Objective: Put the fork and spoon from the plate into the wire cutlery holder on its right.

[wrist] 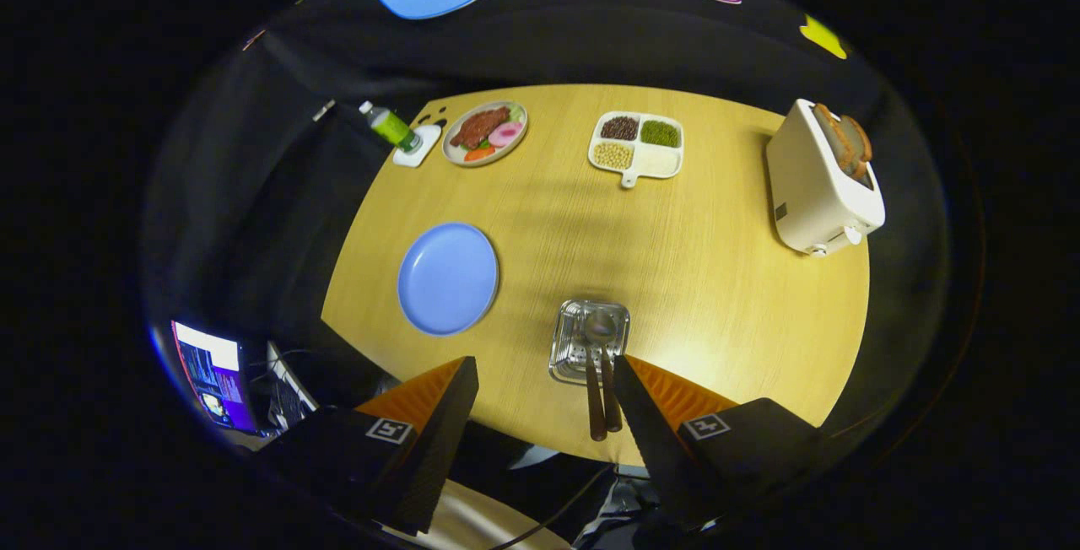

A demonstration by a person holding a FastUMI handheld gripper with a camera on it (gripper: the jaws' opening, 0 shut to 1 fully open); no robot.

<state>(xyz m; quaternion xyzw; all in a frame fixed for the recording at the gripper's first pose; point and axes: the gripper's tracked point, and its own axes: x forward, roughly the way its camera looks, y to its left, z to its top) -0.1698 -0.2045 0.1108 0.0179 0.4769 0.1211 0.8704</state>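
Gripper (540, 390) high above the round wooden table (717, 280), fingers spread wide, holding nothing. Wire cutlery holder (589, 341) sits between the fingers, closer to the right one. Spoon (597, 364) and fork (610, 390) both stand in the holder, brown handles sticking out toward the camera, spoon bowl visible inside the wire frame. Blue plate (448, 278) to the holder's left, well apart from it, bare. Beyond: plate of food (485, 132), green bottle (390, 126) on a white coaster (418, 146), divided tray of beans and grains (636, 148). White toaster (823, 179) with bread slices in it at the table's right side. Lit screen (215, 373) below the table edge on the left
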